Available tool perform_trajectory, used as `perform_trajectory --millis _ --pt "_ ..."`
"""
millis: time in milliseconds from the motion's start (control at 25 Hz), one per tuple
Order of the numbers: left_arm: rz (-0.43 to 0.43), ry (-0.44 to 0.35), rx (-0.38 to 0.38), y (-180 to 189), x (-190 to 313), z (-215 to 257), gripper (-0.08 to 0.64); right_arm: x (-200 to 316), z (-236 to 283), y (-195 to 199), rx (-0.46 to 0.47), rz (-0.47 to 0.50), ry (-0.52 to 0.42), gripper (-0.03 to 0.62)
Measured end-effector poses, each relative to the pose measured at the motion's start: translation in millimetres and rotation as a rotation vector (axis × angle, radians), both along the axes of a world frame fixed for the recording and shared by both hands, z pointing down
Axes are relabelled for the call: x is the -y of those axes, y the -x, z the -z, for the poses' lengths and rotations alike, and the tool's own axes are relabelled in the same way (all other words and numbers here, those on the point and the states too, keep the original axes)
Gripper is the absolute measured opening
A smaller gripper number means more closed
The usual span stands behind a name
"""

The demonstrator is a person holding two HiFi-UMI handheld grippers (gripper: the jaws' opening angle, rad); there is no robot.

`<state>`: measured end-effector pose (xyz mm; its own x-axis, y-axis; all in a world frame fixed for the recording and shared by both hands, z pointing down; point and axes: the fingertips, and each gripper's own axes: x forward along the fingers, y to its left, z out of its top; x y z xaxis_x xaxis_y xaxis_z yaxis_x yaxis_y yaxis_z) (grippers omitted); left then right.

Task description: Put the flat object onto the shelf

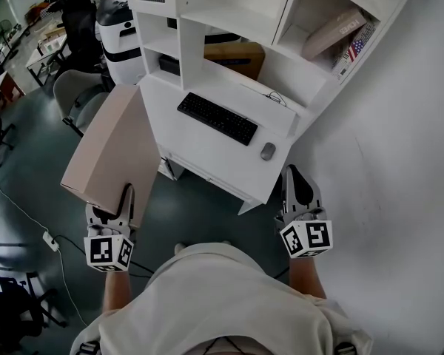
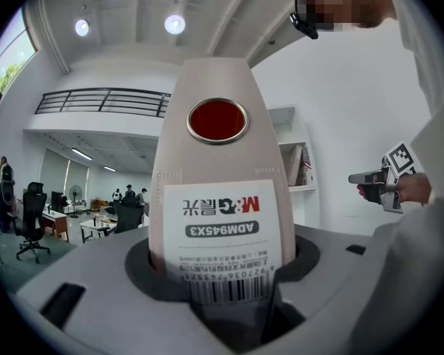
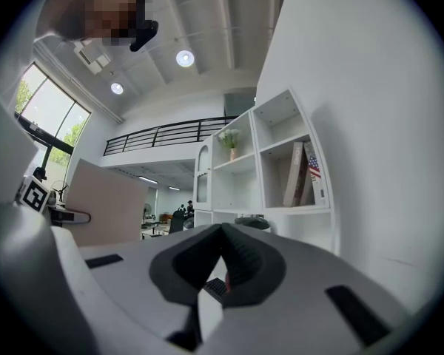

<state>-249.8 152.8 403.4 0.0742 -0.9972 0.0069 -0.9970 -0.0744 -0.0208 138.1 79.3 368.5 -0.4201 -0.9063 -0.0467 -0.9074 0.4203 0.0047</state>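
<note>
Nearest the lens, the person's pale shirt (image 1: 222, 302) fills the bottom of the head view, with both grippers held out level in front of it. Beyond stands the white shelf unit (image 1: 229, 21), its desk top carrying a black keyboard (image 1: 217, 118) and a grey mouse (image 1: 267, 151); books (image 1: 333, 32) lean in an upper right compartment. The flat object (image 1: 111, 150), a beige file case with a barcode label, is held up in the air left of the desk, well apart from any shelf. The left gripper (image 1: 126, 194) clamps its lower edge, jaws pressed on both faces. The right gripper (image 1: 296, 180) hangs by the desk's right corner, jaws together on nothing. By my judgement the pickup is done; carrying the case to a compartment, setting it in and letting go remain.
</note>
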Motion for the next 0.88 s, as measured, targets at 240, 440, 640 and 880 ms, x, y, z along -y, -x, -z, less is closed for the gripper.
perform_trajectory --millis 240,440,640,880 --pt "-0.02 -0.001 -0.012 20 5 -3 0.272 0 2 20 -0.004 -0.02 -0.006 0.003" --pt "-0.052 -0.005 -0.009 45 9 -3 0.272 -2 1 50 -0.006 -0.035 -0.011 0.003" --pt "-0.083 -0.007 -0.001 70 12 -6 0.272 -10 -2 82 -0.009 -0.038 -0.014 0.003" --pt "-0.098 0.004 -0.003 80 26 -5 0.272 -1 -8 92 -0.018 -0.049 0.005 0.003"
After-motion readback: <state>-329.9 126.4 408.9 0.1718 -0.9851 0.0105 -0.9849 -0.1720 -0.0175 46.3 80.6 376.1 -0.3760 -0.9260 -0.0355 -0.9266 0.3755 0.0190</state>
